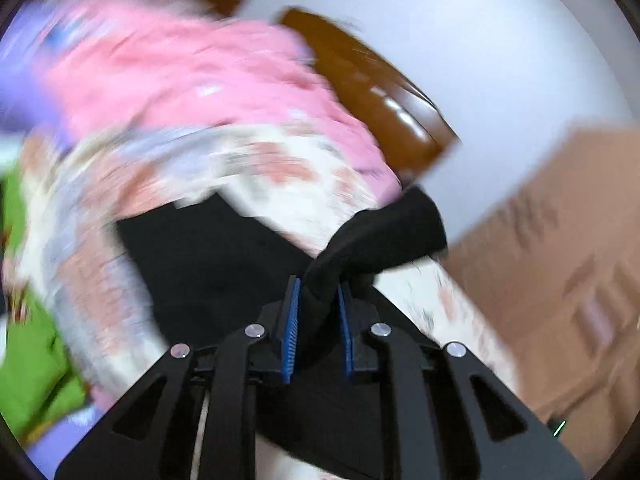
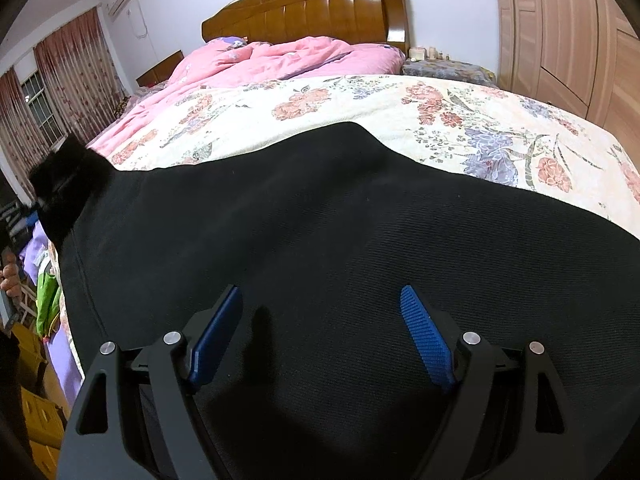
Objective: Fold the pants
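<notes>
Pants (image 2: 320,240), black, are being spread across the flowered bedspread (image 2: 400,108), with the long axis running crosswise to the right gripper's (image 2: 322,332) line of sight, from the raised end at far left to the part running out of view at right. One end of the pants (image 1: 384,224) is being pinched by the left gripper (image 1: 318,320): its blue pads (image 1: 290,320) are drawn nearly together with a bunched twist of black cloth caught between them, and that cloth is being held up off the bed. In the right view the same raised end is being seen as a dark lump at the left edge of the pants, well apart from the right gripper. The right gripper is being held wide apart, nothing between its pads (image 2: 426,340), hovering low over the flat middle of the cloth; whether the pads are touching the cloth cannot be told. The left view is being smeared by motion blur, so which end, cuff or waist, is being gripped cannot be told. The relation being weighed: the gripped end lies to the left of the right gripper, along the long axis, so a fold is judged to be carried rightward across that axis, with the left gripper as the nearer and only loaded one. A pink quilt (image 2: 280,60) is lying beyond, near the headboard (image 2: 320,8).
</notes>
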Motion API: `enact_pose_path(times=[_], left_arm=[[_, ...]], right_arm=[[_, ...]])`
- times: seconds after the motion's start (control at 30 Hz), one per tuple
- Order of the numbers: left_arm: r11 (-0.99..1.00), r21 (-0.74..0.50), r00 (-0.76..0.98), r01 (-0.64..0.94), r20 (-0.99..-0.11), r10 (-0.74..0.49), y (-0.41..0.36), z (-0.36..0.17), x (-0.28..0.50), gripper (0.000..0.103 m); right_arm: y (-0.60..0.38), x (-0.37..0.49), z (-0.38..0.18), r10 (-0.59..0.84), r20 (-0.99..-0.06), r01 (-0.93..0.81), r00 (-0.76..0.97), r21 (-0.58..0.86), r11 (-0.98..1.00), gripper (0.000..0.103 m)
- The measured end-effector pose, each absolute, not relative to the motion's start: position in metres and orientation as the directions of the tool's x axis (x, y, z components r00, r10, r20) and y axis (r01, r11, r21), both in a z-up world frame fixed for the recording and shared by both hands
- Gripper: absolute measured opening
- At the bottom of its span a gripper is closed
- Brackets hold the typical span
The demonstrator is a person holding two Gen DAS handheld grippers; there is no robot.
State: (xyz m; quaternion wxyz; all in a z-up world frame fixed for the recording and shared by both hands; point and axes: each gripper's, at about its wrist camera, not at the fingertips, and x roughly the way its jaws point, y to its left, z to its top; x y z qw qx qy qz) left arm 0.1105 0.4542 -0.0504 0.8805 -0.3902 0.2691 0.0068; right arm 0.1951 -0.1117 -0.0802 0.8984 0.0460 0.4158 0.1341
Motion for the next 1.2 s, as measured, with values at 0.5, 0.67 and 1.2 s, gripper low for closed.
enact_pose_path(times=[0.5,0.67,1.2], left_arm=[[0.620,-0.740,0.846,-0.261,-0.484,-0.221,0.490,-0.092,0.119,0.045],[0.705,-0.651,0.840,-0.279,-0.522,-0.150,0.485,-0.082,0.128,0.020],[0.837,0.020,0.691,-0.547,-0.554,0.465,0.398,-0.037,0.107,0.095]], right_arm=[[-0.109,0.197,-0.082,0.252,-0.748,-0.203,0.614,0.159,0.966,0.080],[-0.110,0.197,-0.082,0.254,-0.747,-0.203,0.614,0.162,0.966,0.080],[-0.093,0.191,-0.073,0.226,-0.752,-0.228,0.620,0.103,0.968,0.081]])
